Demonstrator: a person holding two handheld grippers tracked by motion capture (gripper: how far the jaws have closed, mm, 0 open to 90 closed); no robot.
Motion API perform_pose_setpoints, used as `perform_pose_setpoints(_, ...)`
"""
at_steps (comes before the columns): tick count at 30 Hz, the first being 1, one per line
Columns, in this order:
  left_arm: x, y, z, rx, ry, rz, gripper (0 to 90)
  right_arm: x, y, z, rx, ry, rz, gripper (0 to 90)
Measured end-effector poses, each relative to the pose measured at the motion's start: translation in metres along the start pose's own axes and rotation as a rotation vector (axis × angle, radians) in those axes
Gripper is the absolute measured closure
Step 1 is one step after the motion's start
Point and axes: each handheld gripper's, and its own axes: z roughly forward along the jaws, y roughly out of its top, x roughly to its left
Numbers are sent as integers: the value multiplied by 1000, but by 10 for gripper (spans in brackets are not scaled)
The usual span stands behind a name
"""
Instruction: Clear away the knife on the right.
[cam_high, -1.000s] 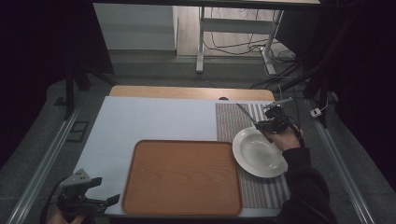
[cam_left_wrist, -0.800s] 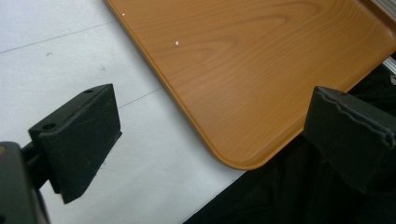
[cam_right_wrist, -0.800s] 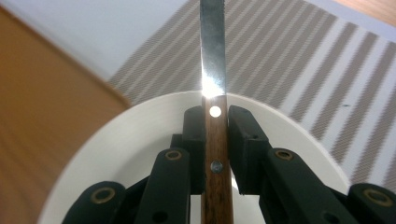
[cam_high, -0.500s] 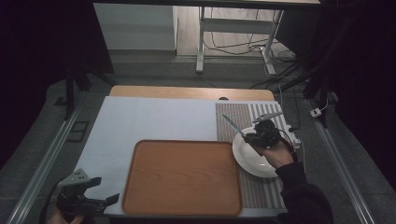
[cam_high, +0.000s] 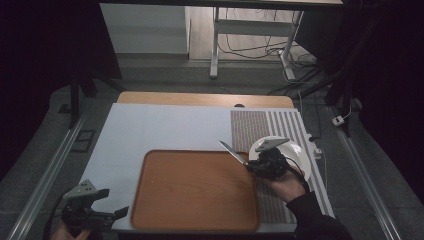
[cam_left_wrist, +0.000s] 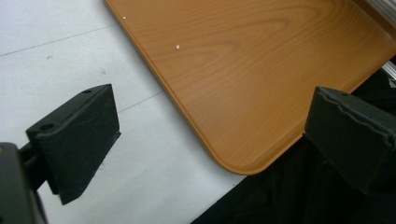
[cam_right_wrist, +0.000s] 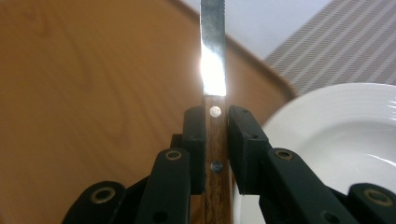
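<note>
Since a second ago, the right gripper, clamped on the knife, has swung from the plate's twelve o'clock rim toward nine o'clock, blade now over the tray (placement likely next); left gripper idles open.

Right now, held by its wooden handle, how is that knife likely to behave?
Probably stiff: the knife juts straight from the right hand-held gripper. Its glossy blade looks slippery; the riveted handle likely grips better. Clamped at one end, it may pivot.

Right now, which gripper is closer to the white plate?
Right. The right gripper, clamped on a knife, is over the white plate's left edge. The left gripper sits open at the table's near-left corner, across the wooden tray.
</note>
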Motion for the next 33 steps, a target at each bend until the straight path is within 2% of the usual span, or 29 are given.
perform_pose_setpoints(14,0,0,1,3,-1,-2,33,50,-3,22,56,44,-90,782)
perform_pose_setpoints(16,0,0,1,4,0,1,33,53,-4,28,66,51,-96,781)
perform_pose_setpoints(23,0,1,1,8,-2,1,34,61,-9,47,127,33,-134,781)
perform_pose_setpoints(28,0,0,1,8,-3,2,35,63,-13,61,188,35,-163,777)
perform_pose_setpoints(31,0,1,1,8,-3,2,36,60,-14,62,192,56,-149,754)
perform_pose_setpoints(33,0,1,1,9,-4,2,37,59,-13,58,179,60,-138,686)
